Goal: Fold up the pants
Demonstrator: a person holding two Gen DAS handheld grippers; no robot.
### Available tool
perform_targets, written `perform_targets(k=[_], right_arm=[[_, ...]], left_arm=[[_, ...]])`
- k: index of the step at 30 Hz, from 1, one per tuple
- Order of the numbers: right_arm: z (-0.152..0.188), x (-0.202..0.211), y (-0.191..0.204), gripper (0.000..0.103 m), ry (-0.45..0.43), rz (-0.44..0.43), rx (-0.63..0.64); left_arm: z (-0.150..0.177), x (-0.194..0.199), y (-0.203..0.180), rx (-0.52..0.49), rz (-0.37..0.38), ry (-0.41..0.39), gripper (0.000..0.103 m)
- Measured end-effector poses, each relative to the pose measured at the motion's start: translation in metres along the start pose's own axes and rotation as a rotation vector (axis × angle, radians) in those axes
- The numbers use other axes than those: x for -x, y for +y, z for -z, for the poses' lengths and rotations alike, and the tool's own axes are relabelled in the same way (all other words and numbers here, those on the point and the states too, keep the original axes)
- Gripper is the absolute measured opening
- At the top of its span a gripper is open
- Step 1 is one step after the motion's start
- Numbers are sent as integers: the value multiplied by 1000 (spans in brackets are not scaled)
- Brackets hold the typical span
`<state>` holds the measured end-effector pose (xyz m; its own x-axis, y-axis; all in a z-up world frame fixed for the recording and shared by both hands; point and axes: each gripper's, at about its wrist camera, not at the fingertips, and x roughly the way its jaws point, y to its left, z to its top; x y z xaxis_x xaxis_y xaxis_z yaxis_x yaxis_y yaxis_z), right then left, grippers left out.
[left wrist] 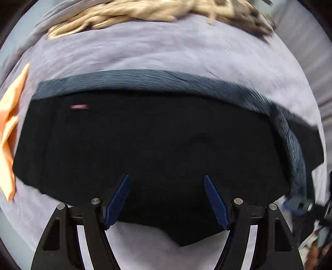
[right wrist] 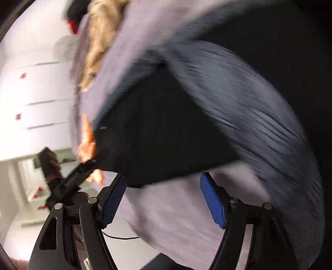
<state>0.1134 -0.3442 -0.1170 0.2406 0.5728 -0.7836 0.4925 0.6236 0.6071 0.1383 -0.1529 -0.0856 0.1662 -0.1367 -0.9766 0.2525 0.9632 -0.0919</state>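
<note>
On the far left an orange cloth (left wrist: 10, 133) lies on the pale purple sheet (left wrist: 145, 52). Next to it the black pants (left wrist: 145, 149) lie flat and folded across the sheet, with a dark blue ribbed cloth (left wrist: 145, 80) under their far edge. A tan, rumpled cloth (left wrist: 116, 15) sits further back.

The left gripper (left wrist: 167, 180) points down over the near edge of the pants. Its blue fingers (left wrist: 118, 199) stand wide apart and hold nothing.

The right gripper (right wrist: 162, 179) is blurry. Its blue fingers (right wrist: 213, 201) are wide apart too, with nothing in them. The near corner of the pants lies just ahead of its left finger, with bare sheet between the fingers.
</note>
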Motion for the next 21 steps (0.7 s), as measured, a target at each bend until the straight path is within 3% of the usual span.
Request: perform_targets(k=[2, 3, 6, 10, 11, 13, 15, 17, 19, 21], right_arm=[[-5, 35, -25, 64, -120, 97, -33], [-7, 54, -32, 64, -183, 103, -50], [-4, 98, -48, 64, -315, -23, -108], [43, 104, -70, 68, -357, -214, -220], [57, 100, -76, 68, -362, -248, -253], [85, 95, -97, 68, -371, -291, -326], [114, 89, -116, 68, -387, -246, -429], [145, 96, -130, 68, -456, -210, -498], [170, 114, -139, 68, -523, -118, -517], [179, 130, -153, 68, -543, -62, -514]], left_arm=[[3, -7, -16, -38, -11, 27, 74], [4, -9, -23, -58, -14, 40, 74], [5, -7, -38, -140, -10, 27, 74], [3, -18, -58, -226, -41, 26, 75], [2, -20, -60, -233, -46, 20, 81], [3, -21, -63, -244, -45, 11, 82], [3, -21, -64, -256, -33, 7, 84], [3, -23, -57, -264, -24, 13, 85], [1, -19, -58, -262, -13, 18, 85], [0, -8, -59, -252, 63, 22, 85]])
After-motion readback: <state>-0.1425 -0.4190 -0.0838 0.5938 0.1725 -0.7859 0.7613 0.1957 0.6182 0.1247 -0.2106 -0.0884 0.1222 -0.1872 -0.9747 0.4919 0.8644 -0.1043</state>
